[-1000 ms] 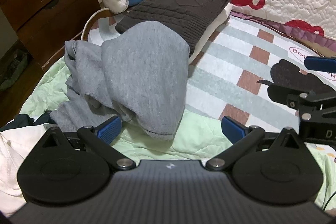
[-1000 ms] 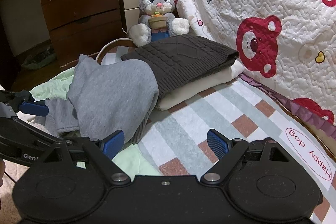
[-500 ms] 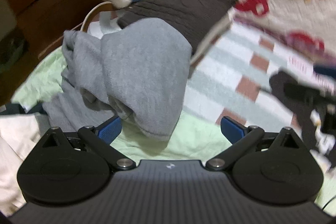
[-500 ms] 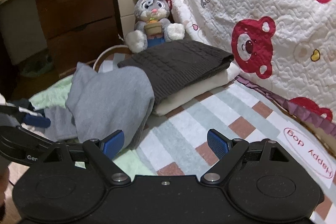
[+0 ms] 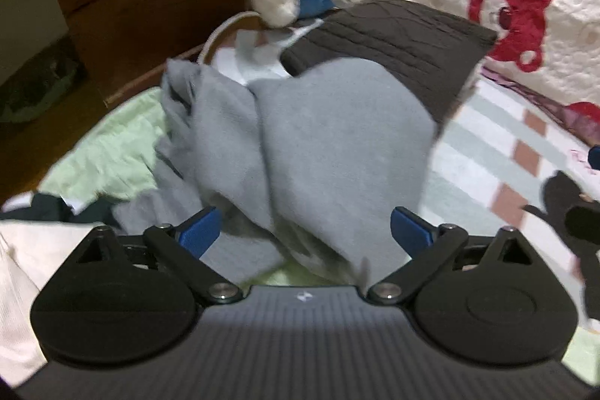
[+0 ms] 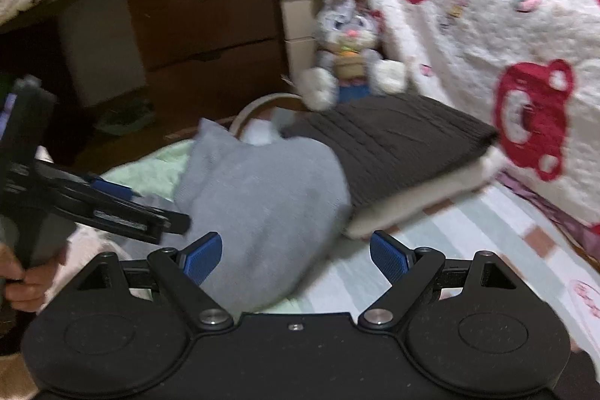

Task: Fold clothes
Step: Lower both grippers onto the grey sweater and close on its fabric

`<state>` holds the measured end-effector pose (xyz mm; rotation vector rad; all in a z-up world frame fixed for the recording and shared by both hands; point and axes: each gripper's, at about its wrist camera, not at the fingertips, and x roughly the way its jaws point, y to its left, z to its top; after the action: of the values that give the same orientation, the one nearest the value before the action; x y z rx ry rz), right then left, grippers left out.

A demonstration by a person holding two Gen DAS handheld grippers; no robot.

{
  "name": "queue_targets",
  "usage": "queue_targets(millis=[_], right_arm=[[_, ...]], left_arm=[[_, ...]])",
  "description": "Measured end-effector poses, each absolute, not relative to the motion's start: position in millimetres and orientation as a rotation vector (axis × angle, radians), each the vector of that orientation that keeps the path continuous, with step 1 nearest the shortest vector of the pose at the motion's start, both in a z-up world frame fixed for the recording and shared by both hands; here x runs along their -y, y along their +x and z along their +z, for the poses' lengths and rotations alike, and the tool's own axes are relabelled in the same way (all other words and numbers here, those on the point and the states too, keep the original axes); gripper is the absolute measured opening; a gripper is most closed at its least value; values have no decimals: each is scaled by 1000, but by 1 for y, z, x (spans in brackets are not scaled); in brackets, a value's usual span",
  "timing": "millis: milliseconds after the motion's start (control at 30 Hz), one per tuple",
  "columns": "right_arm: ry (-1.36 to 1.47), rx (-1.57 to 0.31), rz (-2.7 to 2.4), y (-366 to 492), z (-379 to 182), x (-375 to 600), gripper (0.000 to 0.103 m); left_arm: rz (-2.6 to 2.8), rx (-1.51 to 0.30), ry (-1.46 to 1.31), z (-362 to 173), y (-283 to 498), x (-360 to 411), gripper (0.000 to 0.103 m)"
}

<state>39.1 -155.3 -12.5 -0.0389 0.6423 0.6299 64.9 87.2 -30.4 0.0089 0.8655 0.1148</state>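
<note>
Grey garment (image 5: 337, 152) lies bunched on the bed (image 6: 431, 261), leaning on the folded brown sweater (image 6: 393, 137). Left gripper (image 5: 303, 227) and right gripper (image 6: 296, 252) both spread, empty. Hem probably nearest, blurred; pinch both corners, pull flat first.

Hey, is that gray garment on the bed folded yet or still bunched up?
Still bunched up. The gray garment lies in a rumpled heap, draped partly over the folded brown sweater.
</note>
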Motion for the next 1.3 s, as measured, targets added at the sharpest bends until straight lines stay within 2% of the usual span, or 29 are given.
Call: queue_targets(millis=[300, 433, 567, 900, 967, 1000, 1033, 1067, 1100, 1133, 1233, 1300], right_arm=[[97, -778, 676, 113, -40, 131, 89], [167, -851, 688, 148, -52, 121, 89], [209, -980, 643, 186, -71, 109, 89], [486, -1084, 584, 214, -124, 120, 89], [508, -1089, 581, 211, -133, 122, 89], [519, -1091, 579, 210, -137, 122, 89], [530, -1094, 577, 209, -142, 123, 87], [541, -1096, 576, 208, -146, 124, 83], [552, -1098, 574, 206, -151, 125, 71], [556, -1090, 581, 204, -153, 124, 58], [540, -1039, 618, 199, -152, 120, 51], [535, -1017, 628, 199, -152, 119, 51]], left_arm=[[247, -938, 32, -60, 128, -132, 93], [316, -887, 29, -57, 143, -154, 94], [341, -843, -68, -53, 160, -184, 96], [322, -861, -260, -90, 194, -229, 94], [293, -888, -349, -106, 199, -236, 91], [279, -901, -394, -114, 201, -240, 82], [257, -910, -431, -121, 202, -242, 58], [223, -918, -452, -127, 201, -242, 47], [191, -926, -459, -131, 201, -240, 37], [181, -924, -450, -134, 199, -235, 37], [190, -902, -390, -137, 195, -223, 37], [203, -893, -398, -139, 195, -224, 44]])
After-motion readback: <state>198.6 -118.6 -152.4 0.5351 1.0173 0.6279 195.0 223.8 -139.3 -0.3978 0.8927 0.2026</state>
